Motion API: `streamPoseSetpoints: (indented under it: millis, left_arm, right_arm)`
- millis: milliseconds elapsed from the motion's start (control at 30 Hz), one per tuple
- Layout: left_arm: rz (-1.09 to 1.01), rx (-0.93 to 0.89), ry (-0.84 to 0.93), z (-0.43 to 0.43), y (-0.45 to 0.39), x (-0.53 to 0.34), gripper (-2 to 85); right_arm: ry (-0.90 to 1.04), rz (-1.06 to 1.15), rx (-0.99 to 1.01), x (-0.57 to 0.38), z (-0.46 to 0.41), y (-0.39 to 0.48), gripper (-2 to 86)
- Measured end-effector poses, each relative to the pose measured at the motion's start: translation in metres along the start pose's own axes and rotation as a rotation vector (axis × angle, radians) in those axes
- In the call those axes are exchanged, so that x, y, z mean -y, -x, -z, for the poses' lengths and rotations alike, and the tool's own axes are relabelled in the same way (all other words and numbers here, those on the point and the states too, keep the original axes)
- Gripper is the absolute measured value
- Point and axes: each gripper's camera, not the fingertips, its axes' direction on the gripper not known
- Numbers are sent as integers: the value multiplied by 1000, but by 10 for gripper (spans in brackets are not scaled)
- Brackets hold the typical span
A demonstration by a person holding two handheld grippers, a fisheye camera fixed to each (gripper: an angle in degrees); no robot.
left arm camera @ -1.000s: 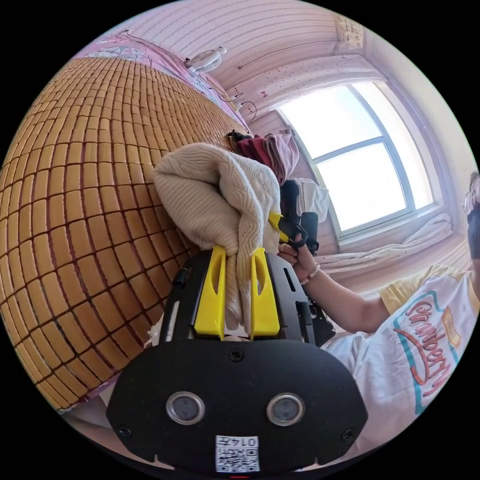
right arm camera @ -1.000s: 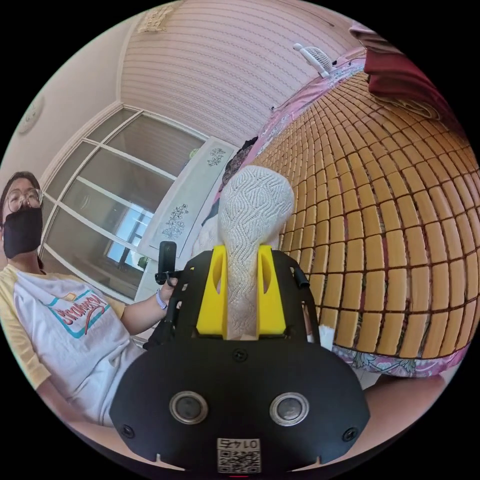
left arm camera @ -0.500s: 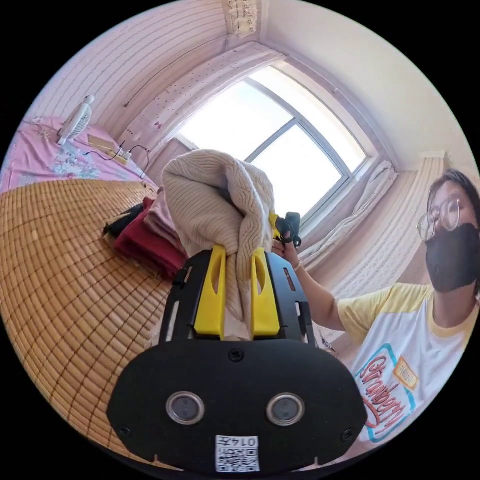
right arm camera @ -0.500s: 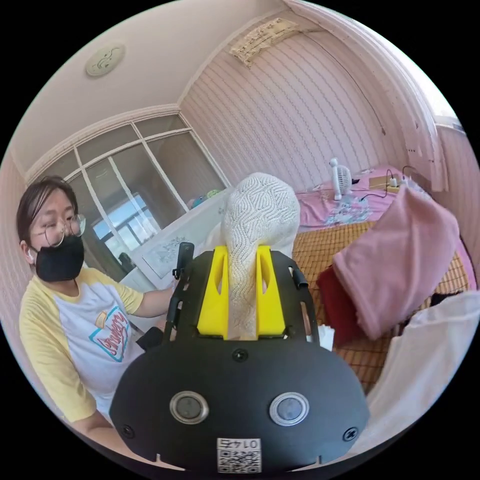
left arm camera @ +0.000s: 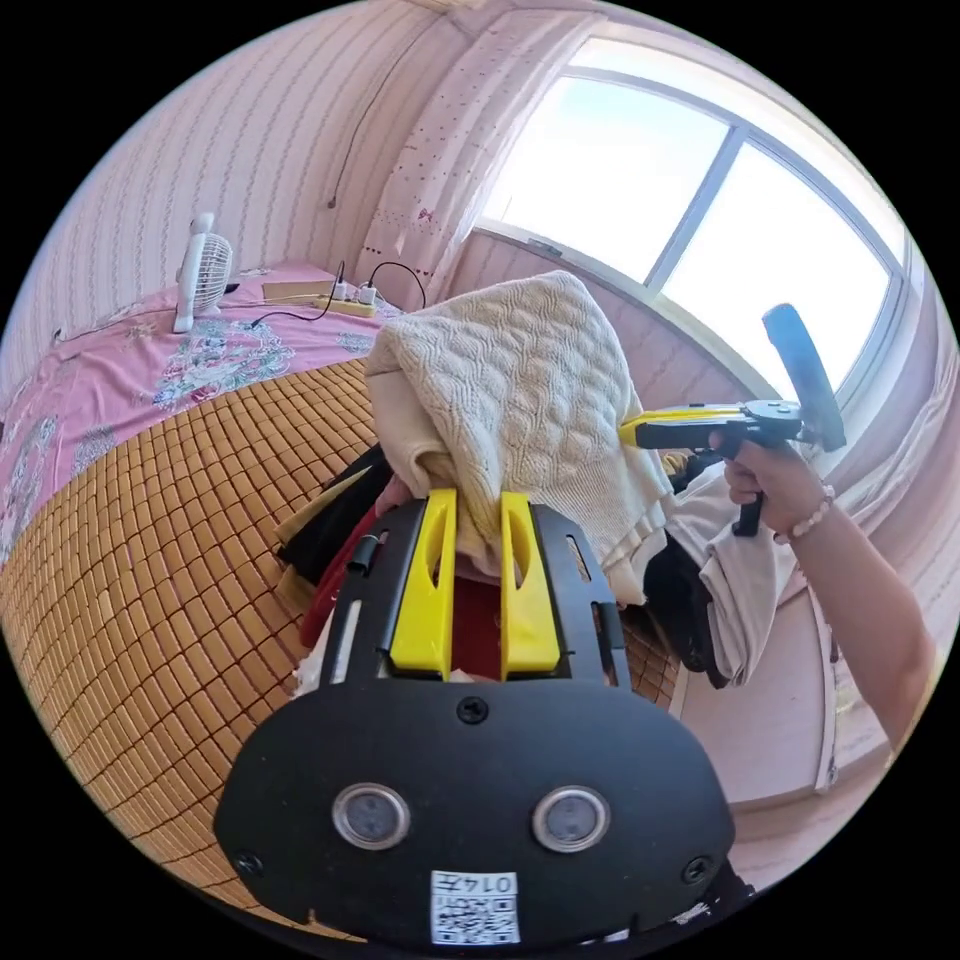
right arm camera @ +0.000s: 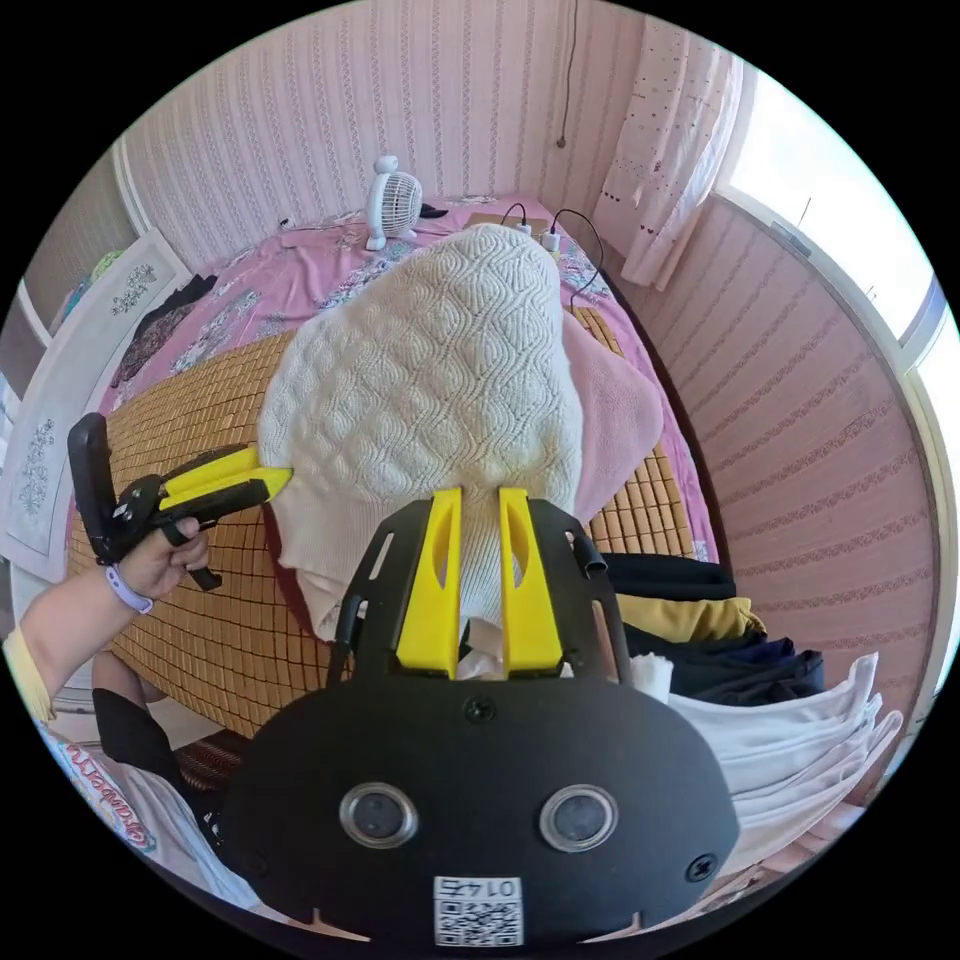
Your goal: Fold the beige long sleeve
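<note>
The left gripper (left arm camera: 475, 500) had both yellow jaws clamped on the cream cable-knit long-sleeve sweater (left arm camera: 520, 400). The right gripper (right arm camera: 478, 500) likewise had its jaws clamped on that bunched sweater (right arm camera: 430, 380), held above the woven bamboo mat (left arm camera: 150, 540) and the stacked folded clothes (right arm camera: 740, 650).

Beige long sleeve (right arm camera: 430, 390) showing chunky cable-knit, matt; jaws reading smooth yellow plastic; bed mat (left arm camera: 150, 560) looking like glossy bamboo tiles.

both views close, facing bed mat (left arm camera: 150, 560)
</note>
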Motion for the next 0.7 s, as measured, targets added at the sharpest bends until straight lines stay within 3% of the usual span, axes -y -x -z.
streamPoseSetpoints:
  millis: [133,233,433,533,633,700]
  left_arm:
    - [85,-101,-26,36,13,-21,66]
    - [57,-56,-41,94,22,-62,65]
    - [129,138,-10,252,52,-214,56]
    - [225,269,-50,343,54,-307,50]
    - [338,435,-93,426,50,-399,51]
    - [462,549,-155,484,46,-470,52]
  right_arm:
    - [-77,30,-48,-23,8,32,61]
    - [-234,155,-57,-73,35,83,58]
    - [-192,345,114,-219,21,205,36]
    - [-279,219,132,-293,18,252,7]
    - [-357,165,408,-329,16,294,0]
    - [-310,212,495,-328,7,331,-1]
